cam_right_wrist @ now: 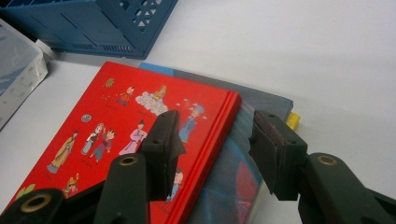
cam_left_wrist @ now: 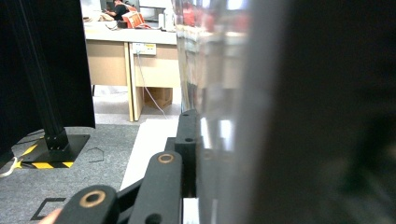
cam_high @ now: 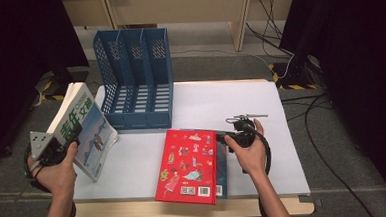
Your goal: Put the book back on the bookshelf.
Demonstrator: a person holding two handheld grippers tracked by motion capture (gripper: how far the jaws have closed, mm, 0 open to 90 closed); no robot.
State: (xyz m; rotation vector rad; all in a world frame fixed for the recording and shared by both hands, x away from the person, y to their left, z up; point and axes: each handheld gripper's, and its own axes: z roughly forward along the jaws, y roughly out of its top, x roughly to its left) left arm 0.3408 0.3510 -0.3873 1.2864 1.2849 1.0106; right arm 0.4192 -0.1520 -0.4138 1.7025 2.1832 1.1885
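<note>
Three books are in play, and none yet stands in the blue perforated plastic three-slot file rack (cam_high: 135, 76), whose compartments near the table's far-left corner look empty from the high view. First, a thick white-covered book with green lettering (cam_high: 84, 129) stands tilted on its lower edge near the left edge of the white table (cam_high: 261, 105); the left gripper (cam_high: 63, 145) is clamped on its near edge, and in the left gripper view one black jaw lies flat against the glossy cover (cam_left_wrist: 210, 140), the other jaw hidden behind the book. Second, a red hardcover book with cartoon figures (cam_right_wrist: 130, 135) lies flat near the front edge, resting on a third, blue-grey book (cam_right_wrist: 252, 158) of which only a strip along the right side and far end shows. The right gripper (cam_right_wrist: 212, 149) hovers just above the red book's spine edge, its jaws wide and holding nothing, one over the red cover and one over the blue-grey strip. By this reading the sorting is at an early stage: one book is lifted but not slotted, a second is about to be grasped, and the third remains untouched. Each still has to be raised upright and carried to the rack
</note>
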